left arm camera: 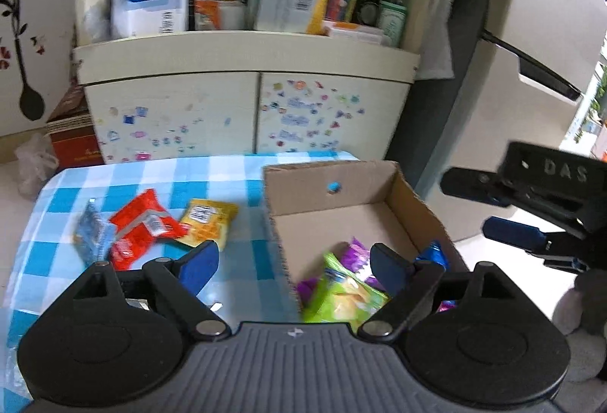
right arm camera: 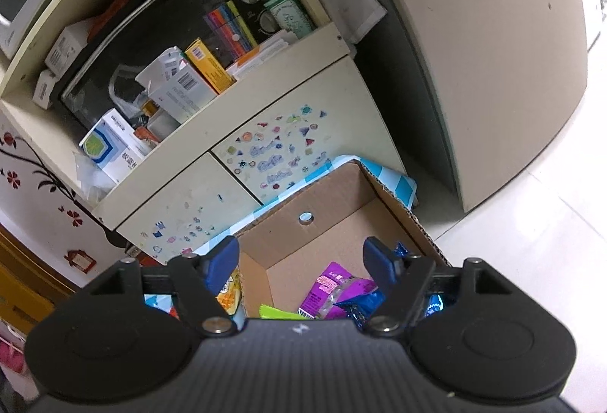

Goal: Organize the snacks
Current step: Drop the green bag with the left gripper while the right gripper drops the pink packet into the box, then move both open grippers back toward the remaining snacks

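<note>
An open cardboard box [left arm camera: 413,200] stands on the blue checked table [left arm camera: 159,178]. In it lie a green packet [left arm camera: 341,295], a purple packet [left arm camera: 358,253] and a blue packet [left arm camera: 432,253]. Left of the box lie a red packet [left arm camera: 144,227], a yellow packet [left arm camera: 206,223] and a blue packet [left arm camera: 91,234]. My left gripper [left arm camera: 294,261] is open and empty above the box's left wall. My right gripper [right arm camera: 299,261] is open and empty above the box [right arm camera: 322,215]; it also shows in the left wrist view [left arm camera: 504,208]. The purple packet [right arm camera: 330,288] and blue packet [right arm camera: 360,303] lie below it.
A cream cabinet [left arm camera: 242,109] with stickered doors stands behind the table, its shelf full of boxes and bottles. A refrigerator [right arm camera: 474,71] stands to the right. A brown carton [left arm camera: 72,136] and a plastic bag [left arm camera: 34,162] sit on the floor at left.
</note>
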Available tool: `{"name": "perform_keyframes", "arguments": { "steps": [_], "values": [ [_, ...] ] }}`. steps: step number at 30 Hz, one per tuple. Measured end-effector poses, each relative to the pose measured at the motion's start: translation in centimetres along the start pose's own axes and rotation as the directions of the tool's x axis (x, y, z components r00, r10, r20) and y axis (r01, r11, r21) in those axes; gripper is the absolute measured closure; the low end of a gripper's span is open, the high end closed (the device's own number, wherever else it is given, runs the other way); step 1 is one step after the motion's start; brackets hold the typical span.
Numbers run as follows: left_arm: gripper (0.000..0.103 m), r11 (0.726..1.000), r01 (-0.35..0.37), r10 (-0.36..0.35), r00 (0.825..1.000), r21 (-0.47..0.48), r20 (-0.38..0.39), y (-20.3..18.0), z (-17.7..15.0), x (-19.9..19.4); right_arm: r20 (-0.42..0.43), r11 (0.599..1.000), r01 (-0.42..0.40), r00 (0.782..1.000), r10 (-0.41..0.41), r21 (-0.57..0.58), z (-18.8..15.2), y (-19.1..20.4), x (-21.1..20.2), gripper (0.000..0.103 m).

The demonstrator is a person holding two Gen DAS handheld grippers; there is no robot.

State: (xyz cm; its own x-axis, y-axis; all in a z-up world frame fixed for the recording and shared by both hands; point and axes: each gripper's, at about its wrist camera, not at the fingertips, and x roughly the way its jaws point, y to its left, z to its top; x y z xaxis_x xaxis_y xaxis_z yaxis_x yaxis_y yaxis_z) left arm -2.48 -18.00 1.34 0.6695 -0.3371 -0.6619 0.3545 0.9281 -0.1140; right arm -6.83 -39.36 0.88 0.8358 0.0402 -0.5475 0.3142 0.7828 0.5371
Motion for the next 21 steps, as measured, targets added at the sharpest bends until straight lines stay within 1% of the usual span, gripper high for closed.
{"name": "perform_keyframes", "arguments": {
  "steps": [4, 11, 18, 21],
  "values": [
    [0.013, 0.999, -0.032, 0.032, 0.999, -0.027, 0.0, 2.5, 0.3, -0.3, -0.011, 0.999, -0.018, 1.0, 0.018, -0.037, -0.3, 0.8, 0.3, 0.03],
    [0.013, 0.991, -0.102, 0.102, 0.995, -0.082, 0.001, 7.3, 0.6, -1.0, -0.022, 0.995, -0.028, 0.999, 0.026, -0.097, -0.8, 2.4, 0.6, 0.028],
    [0.012, 0.966, -0.188, 0.189, 0.982, -0.175, -0.014, 12.7, 1.6, -1.3, -0.043, 0.985, -0.061, 0.998, 0.055, -0.164, -1.7, 4.5, 1.0, 0.028],
    [0.012, 0.957, -0.214, 0.213, 0.977, -0.197, -0.03, 14.5, 1.9, -0.9, -0.053, 0.977, -0.075, 0.996, 0.066, -0.199, -2.1, 5.6, 1.2, 0.028]
  ]
}}
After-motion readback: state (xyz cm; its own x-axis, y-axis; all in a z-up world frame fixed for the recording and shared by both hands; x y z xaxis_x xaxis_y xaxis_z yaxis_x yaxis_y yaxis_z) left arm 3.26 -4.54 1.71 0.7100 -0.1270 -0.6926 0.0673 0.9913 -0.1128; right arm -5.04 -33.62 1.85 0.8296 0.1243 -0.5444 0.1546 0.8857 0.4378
